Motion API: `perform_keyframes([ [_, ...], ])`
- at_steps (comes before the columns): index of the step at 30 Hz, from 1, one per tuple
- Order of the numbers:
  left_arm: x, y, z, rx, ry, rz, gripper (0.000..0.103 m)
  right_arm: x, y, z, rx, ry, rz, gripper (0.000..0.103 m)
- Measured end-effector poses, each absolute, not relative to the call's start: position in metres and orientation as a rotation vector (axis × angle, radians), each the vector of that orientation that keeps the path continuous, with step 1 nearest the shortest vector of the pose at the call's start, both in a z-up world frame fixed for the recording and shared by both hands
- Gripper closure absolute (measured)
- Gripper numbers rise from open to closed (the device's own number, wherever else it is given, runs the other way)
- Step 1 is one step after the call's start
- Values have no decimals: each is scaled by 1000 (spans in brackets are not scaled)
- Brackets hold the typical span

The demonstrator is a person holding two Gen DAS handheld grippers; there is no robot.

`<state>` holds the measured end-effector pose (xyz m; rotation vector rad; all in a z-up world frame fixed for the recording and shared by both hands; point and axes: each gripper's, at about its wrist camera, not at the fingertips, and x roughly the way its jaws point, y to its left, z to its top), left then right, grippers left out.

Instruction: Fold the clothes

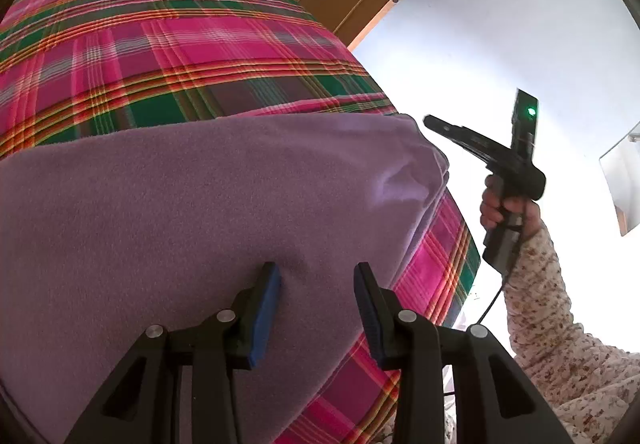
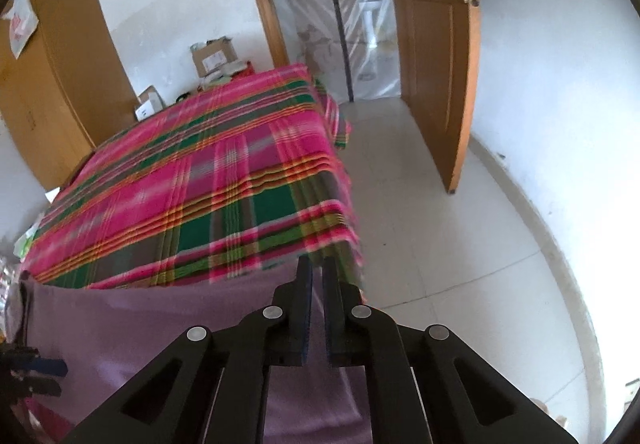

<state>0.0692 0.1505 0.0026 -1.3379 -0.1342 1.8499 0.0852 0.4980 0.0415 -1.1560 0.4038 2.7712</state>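
A purple fleece garment (image 1: 200, 204) lies spread flat on a bed covered by a pink and green plaid sheet (image 1: 160, 44). Its folded corner sits near the bed's right edge. My left gripper (image 1: 316, 270) is open, its blue-padded tips at the cloth's surface with nothing pinched between them. A hand holds my right gripper (image 1: 432, 122) in the air beyond the bed's right edge, with nothing hanging from it. In the right wrist view the right gripper (image 2: 316, 264) has its jaws nearly together above the garment (image 2: 140, 324) and the sheet (image 2: 200, 184). The left gripper (image 2: 44, 374) shows at the lower left edge.
A person's floral sleeve (image 1: 540, 304) reaches in at the right. An open wooden door (image 2: 440, 64) stands beyond the bed's far corner, with tiled floor (image 2: 440, 264) beside the bed. A wooden wardrobe (image 2: 48, 84) and cardboard boxes (image 2: 212, 56) line the far wall.
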Motion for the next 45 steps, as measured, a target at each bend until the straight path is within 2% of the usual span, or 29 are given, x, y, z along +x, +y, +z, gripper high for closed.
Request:
perform_keyframes([
  [4,78,161,7,-1302,-27,1887,61,114,509,41,-1156,536,2777,80],
  [6,84,169,8,-1284,24,1889,61,125,511,38,-1156,569,2783,77],
  [11,92,183,10,-1261,105,1890,61,132,503,29,-1214,535,2823,76],
  [15,92,183,10,-1268,101,1894,61,131,498,25,-1241,507,2845,77],
  [19,92,183,11,-1273,109,1896,61,135,500,25,-1222,519,2862,94],
  [22,92,182,10,-1269,114,1885,61,137,506,27,-1221,557,2853,96],
  [31,88,175,11,-1313,98,1813,61,137,523,28,-1294,705,2787,96],
  [35,89,176,10,-1324,101,1813,61,139,522,27,-1219,519,2717,94],
  [45,87,181,9,-1343,89,1816,61,123,497,48,-1089,420,2858,90],
])
